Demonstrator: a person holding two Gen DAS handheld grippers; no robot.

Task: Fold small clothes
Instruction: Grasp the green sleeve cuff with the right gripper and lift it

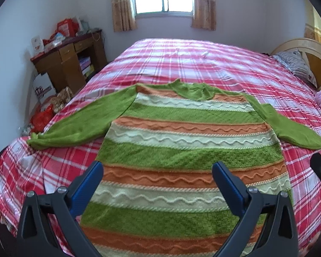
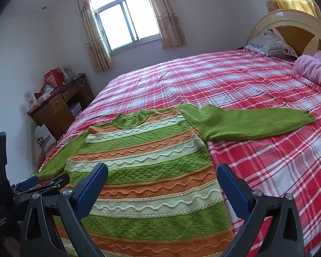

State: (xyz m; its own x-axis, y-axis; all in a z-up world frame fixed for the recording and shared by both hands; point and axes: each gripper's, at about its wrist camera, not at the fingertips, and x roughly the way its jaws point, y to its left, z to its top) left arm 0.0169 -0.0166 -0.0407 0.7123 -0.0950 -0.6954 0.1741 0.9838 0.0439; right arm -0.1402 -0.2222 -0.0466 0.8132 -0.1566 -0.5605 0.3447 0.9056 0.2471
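Left tongs (image 1: 157,169) spread wide, holding nothing, hovering over the lower body of the sweater; right tongs (image 2: 162,171) likewise spread and empty, above the lower right part of the body near its side edge. Neither touches fabric as far as I can tell. Risks from here: the knit looks thick and fuzzy, so a shallow pinch could catch only the top layer and peel front from back instead of lifting both; grabbing too deep could snag the red-and-white plaid bedsheet (image 1: 182,60) underneath and drag it into the fold. Uneven lift between the two sides would likely skew the fold line, and the long sleeves could trail or bunch if the body gets folded first. The left sleeve cuff (image 1: 35,140) sits close to the bed edge, so a tug may slide it off. The thing itself: green, orange and cream striped knitted sweater (image 1: 182,128) with raised wavy ribs, plain green sleeves and collar, lying flat on the bed, collar away from the tongs, both sleeves spread outward, right sleeve (image 2: 256,122) nearly straight.
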